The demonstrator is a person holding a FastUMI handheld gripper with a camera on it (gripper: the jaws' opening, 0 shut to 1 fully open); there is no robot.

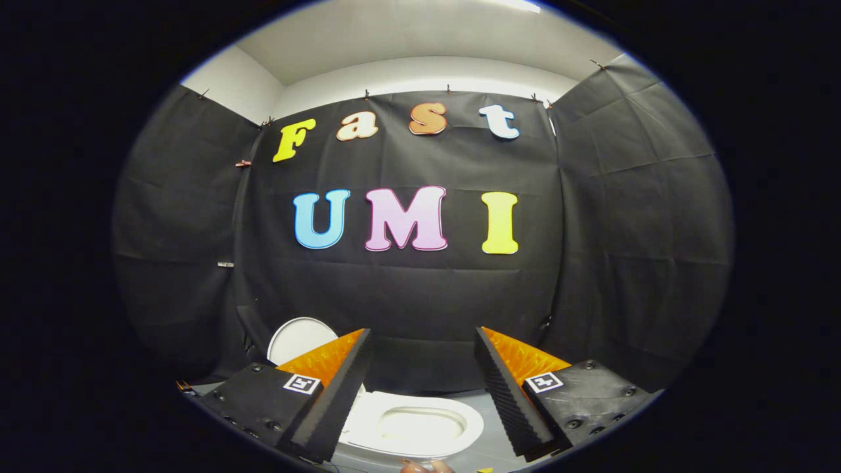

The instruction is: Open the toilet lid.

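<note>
Two fingers (341, 394) spread wide, nothing between them, and the gripper (424, 394) hangs in the air above the toilet (453, 427). Each finger shows a ribbed black inner face, an orange outer flank and a small square marker on its black mount. Look down through the gap: the white seat ring sits there, just below and between the fingers, with the pale bowl open inside it. Off behind the left finger stands the lid (295, 338), white and rounded, already raised and leaning back toward the wall, its lower part hidden by that finger. No contact anywhere; the fingers are clear of seat and lid alike. Under the toilet runs a grey floor (489, 450), smooth and dull, seen as a narrow strip around the seat. Right at the bottom, a bit of a hand (427, 466) peeks in. Beyond all of it rises the black cloth wall (420, 295), creased and pinned along its top with small clips, wrapping round both sides of the booth. Above the cloth, white wall and ceiling (420, 39), with a bright light at the top.
</note>
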